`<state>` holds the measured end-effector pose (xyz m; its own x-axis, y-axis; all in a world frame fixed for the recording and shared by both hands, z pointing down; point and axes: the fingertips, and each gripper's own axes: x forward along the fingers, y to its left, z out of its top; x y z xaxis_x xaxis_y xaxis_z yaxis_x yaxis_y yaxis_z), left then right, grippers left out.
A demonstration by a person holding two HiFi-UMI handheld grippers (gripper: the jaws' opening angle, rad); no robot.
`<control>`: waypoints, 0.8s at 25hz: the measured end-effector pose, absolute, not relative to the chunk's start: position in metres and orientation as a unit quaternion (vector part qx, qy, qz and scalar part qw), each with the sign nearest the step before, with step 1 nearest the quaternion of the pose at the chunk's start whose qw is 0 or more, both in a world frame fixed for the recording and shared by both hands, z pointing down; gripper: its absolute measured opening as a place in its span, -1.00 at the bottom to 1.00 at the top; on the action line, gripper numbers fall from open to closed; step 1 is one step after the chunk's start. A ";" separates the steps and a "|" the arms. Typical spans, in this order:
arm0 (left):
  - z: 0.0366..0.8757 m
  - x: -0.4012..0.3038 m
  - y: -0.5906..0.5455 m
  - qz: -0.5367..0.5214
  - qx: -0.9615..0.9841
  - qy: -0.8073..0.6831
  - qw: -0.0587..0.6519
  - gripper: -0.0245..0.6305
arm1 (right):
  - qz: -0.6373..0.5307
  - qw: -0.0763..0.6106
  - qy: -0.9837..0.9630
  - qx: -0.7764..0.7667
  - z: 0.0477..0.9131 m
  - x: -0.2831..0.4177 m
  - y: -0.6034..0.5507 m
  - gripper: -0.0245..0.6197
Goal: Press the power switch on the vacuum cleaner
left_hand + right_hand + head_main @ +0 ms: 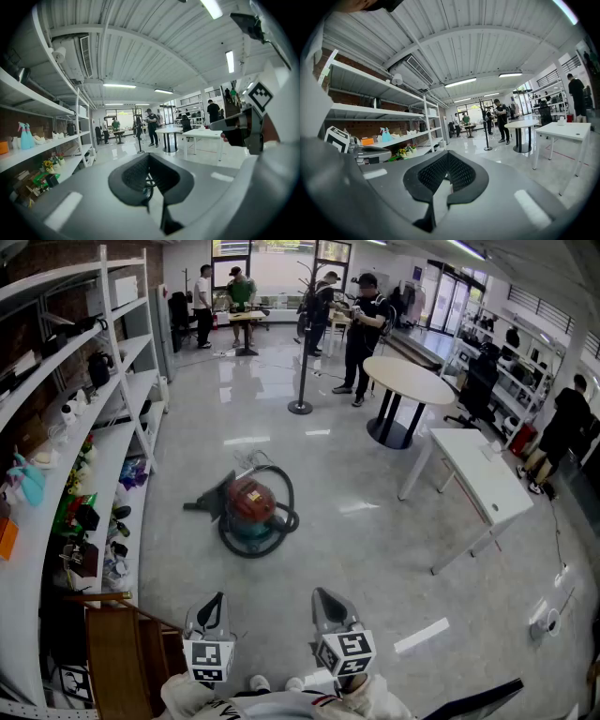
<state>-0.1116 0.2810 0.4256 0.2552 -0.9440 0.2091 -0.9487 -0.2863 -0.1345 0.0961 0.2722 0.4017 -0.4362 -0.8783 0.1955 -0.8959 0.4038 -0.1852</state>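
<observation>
- The vacuum cleaner (251, 505) sits on the glossy floor (375, 549), well ahead of the person and a little left of centre. It is a squat canister with a red upper body on a teal base.
- A black hose (289, 493) loops round the canister, and a dark nozzle piece (202, 503) lies at its left.
- The left gripper (216, 600) and right gripper (326, 598) are held low near the person's body and well apart from the machine. Both point roughly towards it.
- The left gripper view shows the jaws of that gripper (149, 157) closed tip to tip with nothing held. Only a bit of dark hose on the floor shows past them.
- The right gripper (447, 154) is likewise closed and empty.
- The power switch is too small to pick out from here. It is probably on the red top, so it needs finding from closer in.
- The canister looks rigid, fairly heavy and stable, so a downward press should not tip it. If it rides on castors, a sideways shove on this smooth floor could roll it away.
- No grasp seems needed. Closed jaw tips make a firm blunt point for pushing straight down on the switch.
- The hose is flexible and springy, so it is best approached over and not through.
- Open shelving (56, 484) stands at the left, clear of the approach.
</observation>
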 end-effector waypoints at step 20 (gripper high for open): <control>0.429 -0.134 0.288 0.121 0.800 -0.588 0.016 -0.93 | 0.141 0.032 -0.828 0.542 0.409 0.076 0.281 -0.92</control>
